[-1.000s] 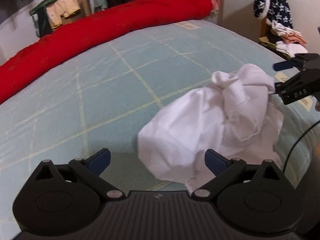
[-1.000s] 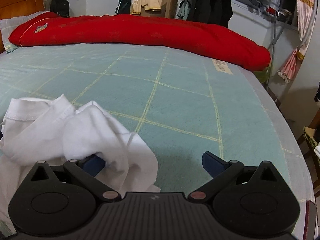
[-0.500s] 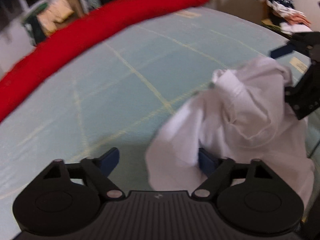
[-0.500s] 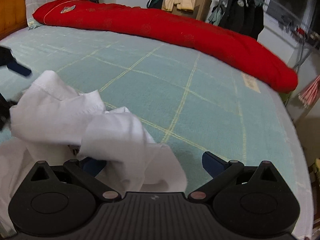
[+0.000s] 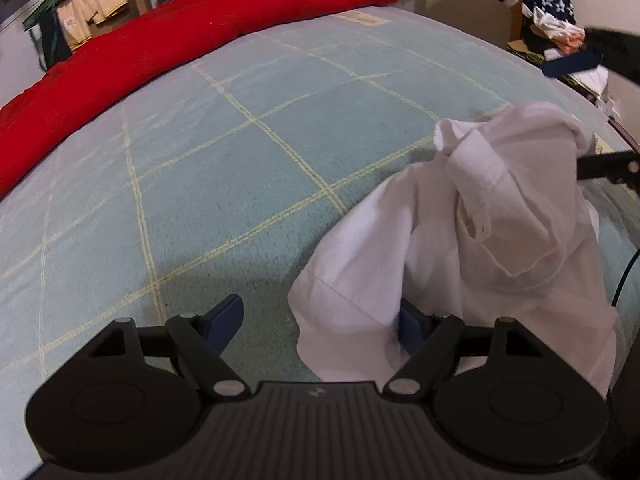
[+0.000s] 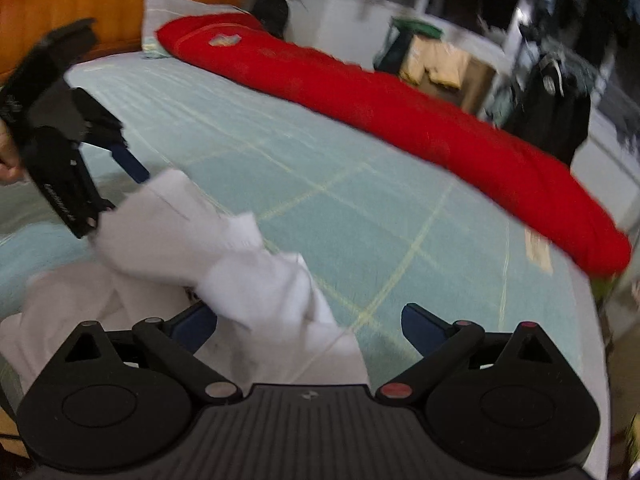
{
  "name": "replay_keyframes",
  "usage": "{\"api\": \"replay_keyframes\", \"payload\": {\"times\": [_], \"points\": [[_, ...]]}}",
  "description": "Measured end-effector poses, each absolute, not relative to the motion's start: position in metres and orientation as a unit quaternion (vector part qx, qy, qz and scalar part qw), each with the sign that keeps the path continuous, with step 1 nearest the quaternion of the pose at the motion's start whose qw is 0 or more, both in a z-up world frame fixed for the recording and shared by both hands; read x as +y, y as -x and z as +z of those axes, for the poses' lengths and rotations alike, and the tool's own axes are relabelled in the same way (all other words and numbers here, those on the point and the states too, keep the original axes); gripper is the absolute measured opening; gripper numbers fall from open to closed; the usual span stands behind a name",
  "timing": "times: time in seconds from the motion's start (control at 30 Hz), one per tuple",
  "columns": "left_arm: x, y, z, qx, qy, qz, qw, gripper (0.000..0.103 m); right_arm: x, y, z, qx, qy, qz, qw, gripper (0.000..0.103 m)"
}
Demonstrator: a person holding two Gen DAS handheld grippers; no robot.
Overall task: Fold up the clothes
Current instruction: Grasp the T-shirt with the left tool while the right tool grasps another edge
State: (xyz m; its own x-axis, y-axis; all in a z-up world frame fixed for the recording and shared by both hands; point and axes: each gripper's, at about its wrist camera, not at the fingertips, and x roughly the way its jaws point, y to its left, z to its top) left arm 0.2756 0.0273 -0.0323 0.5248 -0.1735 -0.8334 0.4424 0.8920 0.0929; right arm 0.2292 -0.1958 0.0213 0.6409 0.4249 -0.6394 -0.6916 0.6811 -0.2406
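A crumpled white garment (image 5: 472,240) is bunched up on the pale green checked bed sheet (image 5: 240,184). My left gripper (image 5: 318,318) is open at the garment's near left edge, and fabric covers its right finger. In the right wrist view the garment (image 6: 240,280) drapes over the left finger of my open right gripper (image 6: 306,322). That view is blurred. The right gripper's blue finger (image 5: 572,62) shows above the garment's top at the far right. The left gripper's blue finger (image 6: 130,162) touches the garment's raised corner.
A long red quilt (image 5: 180,32) lies along the bed's far side, with a wooden headboard (image 6: 100,4) and a pillow (image 6: 176,12) beyond. A chair piled with clothes (image 5: 552,32) stands off the bed's right corner. Hanging dark clothes (image 6: 556,104) and a cardboard box (image 6: 448,68) are at the back.
The garment has been drawn up into a taller bunch. My left gripper moved in until fabric covers its right finger. The right gripper's view swung left, bringing the left gripper into sight.
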Motion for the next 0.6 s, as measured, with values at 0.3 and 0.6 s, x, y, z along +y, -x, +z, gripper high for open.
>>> {"api": "replay_keyframes", "payload": {"times": [0.3, 0.6], "points": [[0.032, -0.279, -0.038, 0.457, -0.146, -0.207, 0.853, 0.074, -0.192, -0.236, 0.008, 0.361, 0.229, 0.359, 0.83, 0.053], [0.039, -0.295, -0.032, 0.456, -0.12, -0.231, 0.851, 0.008, -0.201, -0.26, 0.01, 0.384, 0.183, 0.367, 0.827, 0.019]]}}
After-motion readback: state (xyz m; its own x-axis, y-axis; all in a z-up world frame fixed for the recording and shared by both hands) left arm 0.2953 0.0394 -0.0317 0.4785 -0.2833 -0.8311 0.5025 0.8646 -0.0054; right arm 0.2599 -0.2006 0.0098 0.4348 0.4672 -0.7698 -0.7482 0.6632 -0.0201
